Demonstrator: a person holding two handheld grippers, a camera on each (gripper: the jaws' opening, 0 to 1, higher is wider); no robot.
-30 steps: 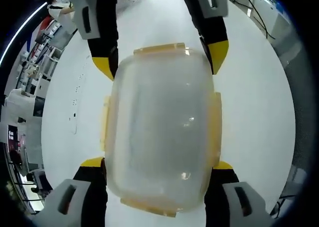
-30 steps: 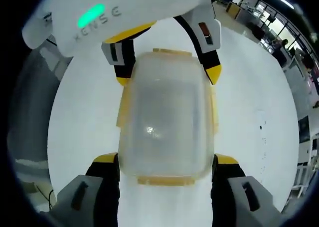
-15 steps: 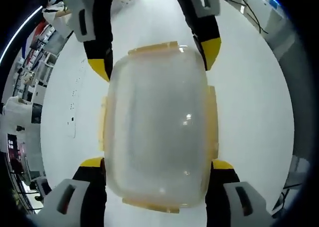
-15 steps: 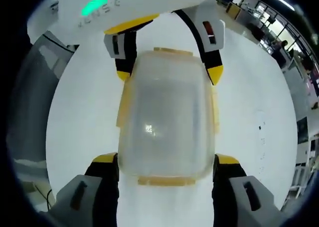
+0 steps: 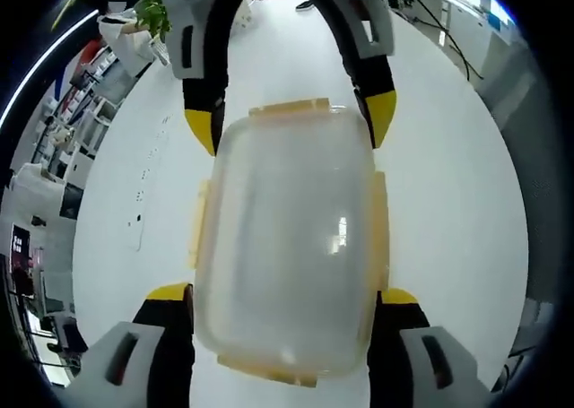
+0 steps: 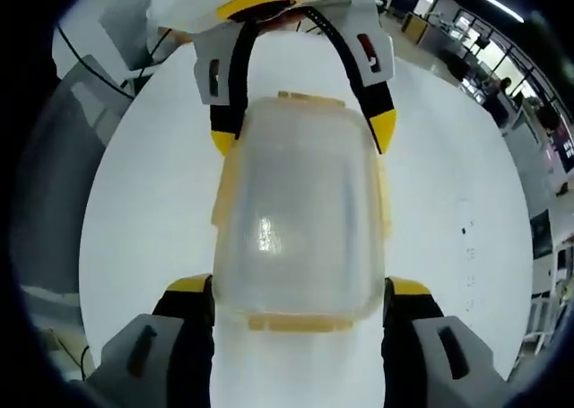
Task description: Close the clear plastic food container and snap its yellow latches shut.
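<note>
Clear plastic food container (image 5: pixel 287 247) lies lid-up on the white table (image 5: pixel 448 211), its frosted lid seated on the base, with yellow latches along all four edges. In the left gripper view the latch on the far end (image 5: pixel 291 109) sits between the yellow tips of the right gripper (image 5: pixel 291 125), which reaches in from the top, one tip at each far corner of the container. The side latches (image 5: pixel 380 233) look folded flat against the walls, though the frosted plastic and the fisheye bend make it hard to say whether they are snapped home.

The left gripper (image 5: pixel 282 293) has its jaws spread wide, one on either side of the container's near end, the yellow tips just beside the walls; contact cannot be made out for certain.

In the right gripper view the same container (image 6: pixel 300 220) runs lengthwise up the middle of the table (image 6: pixel 152 211). The right gripper (image 6: pixel 300 287) straddles the near end, jaws apart and close against the two near corners, with the near latch (image 6: pixel 300 322) lying between them. The left gripper (image 6: pixel 300 134) comes down from the top of that view, its black jaws with yellow tips standing open around the far end and the far latch (image 6: pixel 309 97).

Office furniture and shelving (image 5: pixel 54 139) show past the table's edge.
</note>
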